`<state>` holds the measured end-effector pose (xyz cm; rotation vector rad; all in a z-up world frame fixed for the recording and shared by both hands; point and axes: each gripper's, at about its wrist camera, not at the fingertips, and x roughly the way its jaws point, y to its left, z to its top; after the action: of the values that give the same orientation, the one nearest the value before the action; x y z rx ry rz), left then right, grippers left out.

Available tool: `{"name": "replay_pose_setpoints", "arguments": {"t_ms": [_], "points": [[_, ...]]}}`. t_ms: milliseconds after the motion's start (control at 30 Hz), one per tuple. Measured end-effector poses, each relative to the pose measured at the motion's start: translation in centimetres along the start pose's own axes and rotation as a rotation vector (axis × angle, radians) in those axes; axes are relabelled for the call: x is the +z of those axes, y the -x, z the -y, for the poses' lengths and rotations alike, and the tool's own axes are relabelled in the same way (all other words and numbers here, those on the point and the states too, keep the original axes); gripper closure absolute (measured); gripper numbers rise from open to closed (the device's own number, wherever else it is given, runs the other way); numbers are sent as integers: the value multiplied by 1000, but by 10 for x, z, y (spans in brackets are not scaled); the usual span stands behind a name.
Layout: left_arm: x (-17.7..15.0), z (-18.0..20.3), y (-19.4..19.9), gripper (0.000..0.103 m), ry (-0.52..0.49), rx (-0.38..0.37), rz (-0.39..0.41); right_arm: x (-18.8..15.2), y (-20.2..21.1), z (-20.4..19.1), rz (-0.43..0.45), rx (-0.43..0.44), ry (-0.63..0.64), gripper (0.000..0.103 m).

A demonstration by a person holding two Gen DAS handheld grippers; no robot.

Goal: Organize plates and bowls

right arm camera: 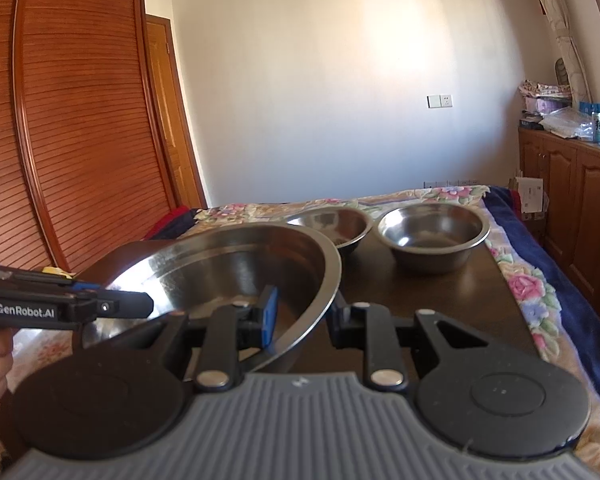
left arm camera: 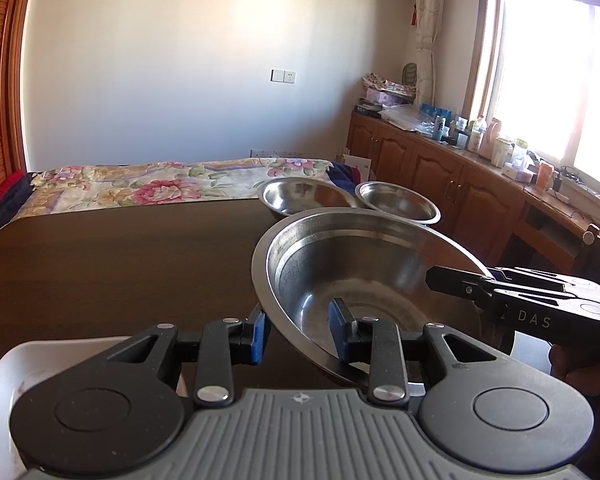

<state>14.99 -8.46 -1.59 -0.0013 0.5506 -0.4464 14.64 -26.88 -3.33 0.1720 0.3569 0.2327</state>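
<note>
A large steel bowl (left arm camera: pixel 364 276) is held tilted above the dark table (left arm camera: pixel 120 264). My left gripper (left arm camera: pixel 300 334) straddles its left rim, one blue pad (left arm camera: pixel 338 322) inside and one outside, with a visible gap. My right gripper (right arm camera: pixel 304 316) straddles the opposite rim of the same bowl (right arm camera: pixel 236 264), its blue pad (right arm camera: pixel 270 316) inside; it also shows in the left wrist view (left arm camera: pixel 452 280). Two smaller steel bowls (right arm camera: pixel 332 226) (right arm camera: pixel 434 234) stand side by side at the table's far end.
A white tray edge (left arm camera: pixel 4 376) lies at the near left of the table. A bed with a floral cover (left arm camera: pixel 148 184) lies beyond the table. Wooden cabinets with clutter (left arm camera: pixel 460 176) run along the right wall. A wooden wardrobe (right arm camera: pixel 72 128) stands on the left.
</note>
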Motion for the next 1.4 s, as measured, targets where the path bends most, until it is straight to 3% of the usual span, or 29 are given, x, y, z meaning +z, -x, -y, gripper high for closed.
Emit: {"name": "replay_pose_setpoints", "arguments": {"t_ms": [967,1400], "points": [[-40,1,39,68,-22,22,-7,-34,34,-36,-18,1,-13,75],[-42,-4,27,68,-11,26,-27,-40,29,-38,-28,-18,-3,75]]}}
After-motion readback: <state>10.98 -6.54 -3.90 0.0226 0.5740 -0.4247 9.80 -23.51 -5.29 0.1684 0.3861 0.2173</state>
